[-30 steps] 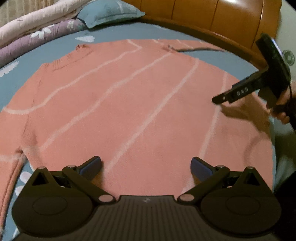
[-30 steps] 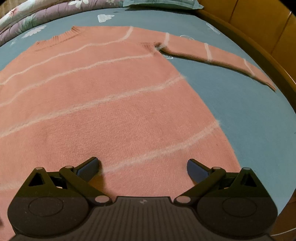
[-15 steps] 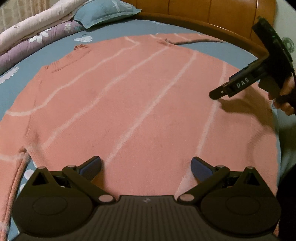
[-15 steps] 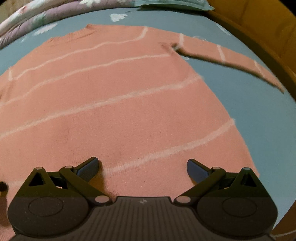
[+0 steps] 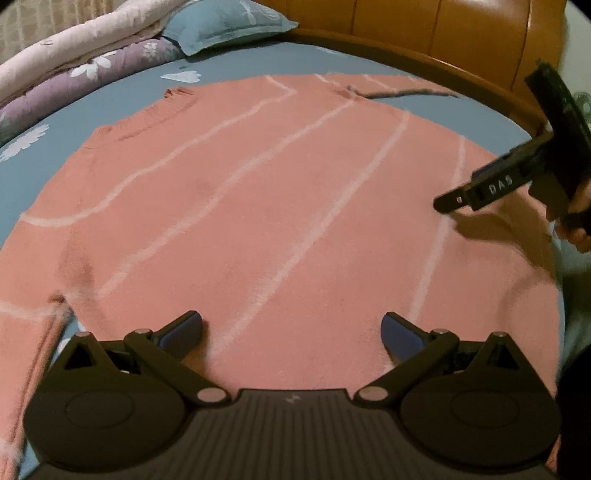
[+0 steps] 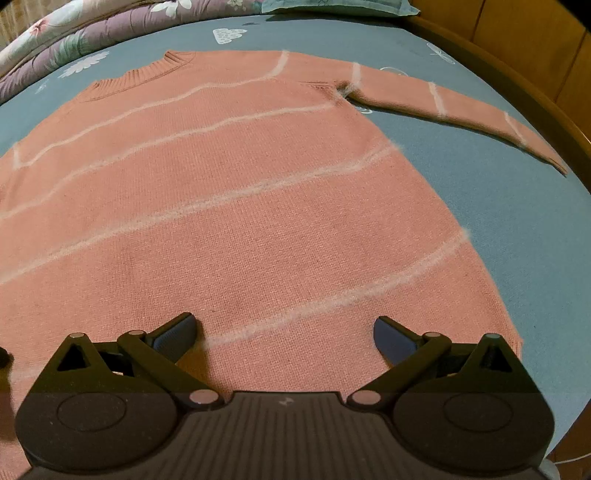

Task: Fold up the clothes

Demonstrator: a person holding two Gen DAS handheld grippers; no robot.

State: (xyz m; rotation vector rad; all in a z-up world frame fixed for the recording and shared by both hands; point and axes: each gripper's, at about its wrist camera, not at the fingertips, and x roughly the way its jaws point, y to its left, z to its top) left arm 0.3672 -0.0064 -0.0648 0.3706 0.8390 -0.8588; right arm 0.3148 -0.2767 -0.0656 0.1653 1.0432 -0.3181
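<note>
Seen from the left wrist, the left gripper (image 5: 291, 332) has its jaws spread wide with nothing between them, poised over the lower part of a salmon-pink sweater (image 5: 258, 221) with pale stripes that lies flat on a blue-grey bed sheet (image 5: 229, 62). At the right edge of this view the right gripper (image 5: 448, 203) reaches in over the sweater's hem side, held by a hand (image 5: 578, 236); from this side its jaws cannot be judged. Beyond lie a folded quilt (image 5: 85, 70), a pillow (image 5: 229, 22) and a wooden headboard (image 5: 424, 33). From the right wrist, the right gripper (image 6: 284, 332) is likewise wide open and empty, above the sweater (image 6: 240, 184) near its hem, with one sleeve (image 6: 454, 107) stretched out to the right across the sheet (image 6: 517, 229).
</note>
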